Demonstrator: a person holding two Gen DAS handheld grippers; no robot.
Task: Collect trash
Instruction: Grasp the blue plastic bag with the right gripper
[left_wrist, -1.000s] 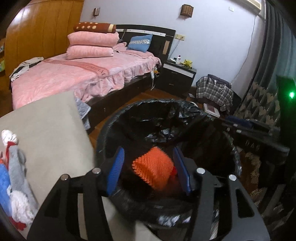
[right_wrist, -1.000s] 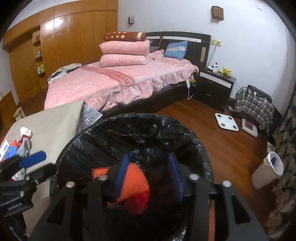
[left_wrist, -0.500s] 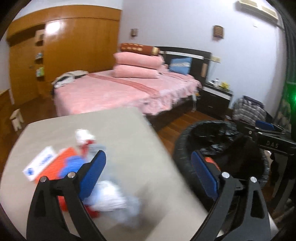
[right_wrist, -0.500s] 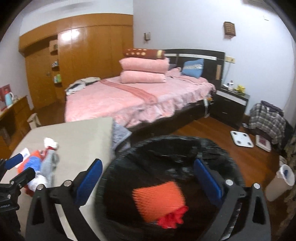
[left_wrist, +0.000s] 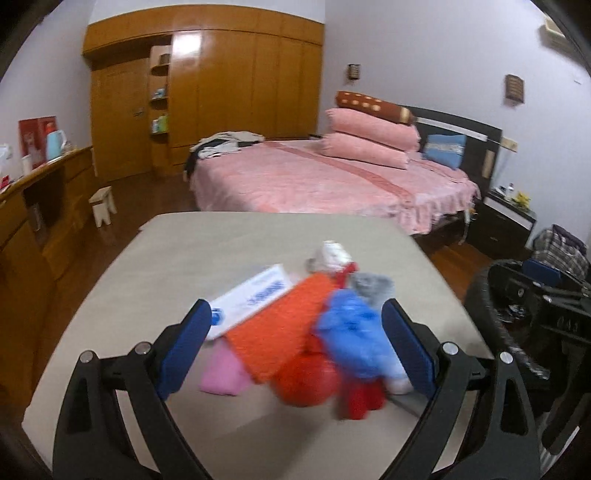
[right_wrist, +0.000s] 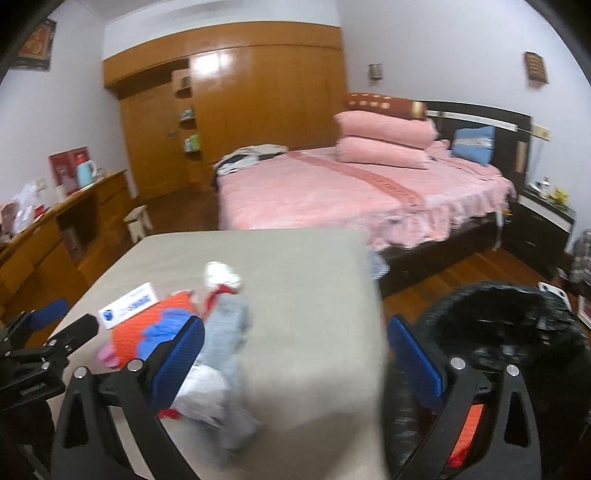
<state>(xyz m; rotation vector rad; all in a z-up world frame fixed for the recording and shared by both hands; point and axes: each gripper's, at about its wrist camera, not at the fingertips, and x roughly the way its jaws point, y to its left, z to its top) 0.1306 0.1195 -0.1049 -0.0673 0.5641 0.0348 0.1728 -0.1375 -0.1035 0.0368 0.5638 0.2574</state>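
Bedroom. Big bed (left_wrist: 332, 181) with pink cover, two folded pink blankets (left_wrist: 369, 142) stacked near the dark headboard (left_wrist: 458, 127), brown dotted bolster (left_wrist: 373, 105) on top, blue pillow (left_wrist: 443, 149) beside them. Pile of clothes (left_wrist: 225, 144) at the bed's far corner. Wooden wardrobe (left_wrist: 229, 92) along the back wall. Low wooden dresser (left_wrist: 48, 199) at left, light blue kettle (left_wrist: 55, 142) on it. Small stool (left_wrist: 103, 205) on the wood floor. Dark nightstand (left_wrist: 506, 218) right of the bed.
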